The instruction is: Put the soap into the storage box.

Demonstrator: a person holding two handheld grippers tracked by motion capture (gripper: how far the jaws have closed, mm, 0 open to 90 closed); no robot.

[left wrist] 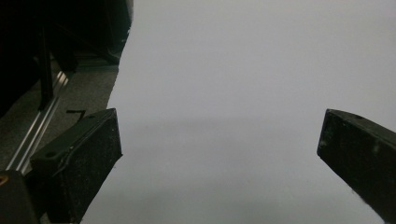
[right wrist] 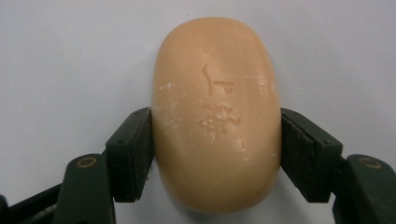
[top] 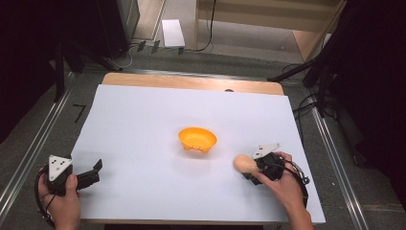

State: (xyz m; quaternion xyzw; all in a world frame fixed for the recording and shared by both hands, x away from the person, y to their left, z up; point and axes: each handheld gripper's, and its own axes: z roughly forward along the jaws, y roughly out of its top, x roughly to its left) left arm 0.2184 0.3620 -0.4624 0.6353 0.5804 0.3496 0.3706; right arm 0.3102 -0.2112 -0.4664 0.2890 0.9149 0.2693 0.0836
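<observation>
Right gripper view: we see the soap [right wrist: 217, 116], a peach-coloured oval bar with an embossed mark on its upper face, clamped across its short axis by the right gripper [right wrist: 217, 154]; both pads press on the bar's rounded flanks. We judge the bar to be stiff and of moderate weight, with a smooth, waxy skin that could slide out of a pinch on its curved sides. The hold at its widest part, near the middle of its length, therefore seems to us the safest place. A few pale scuffs on the face suggest that the surface marks easily under pressure.

High view: we place the soap [top: 243, 163] toward the near right corner of the table [top: 143, 124], projecting from the right gripper [top: 252, 168] and seemingly on or just above the white surface. The bowl [top: 197, 139], orange and shallow, stands near the middle of the table, well apart from the soap; we see nothing inside it.

The left gripper [top: 91, 176] lies at the near left corner. In the left gripper view its jaws are spread wide, with bare table [left wrist: 243, 93] between them.
</observation>
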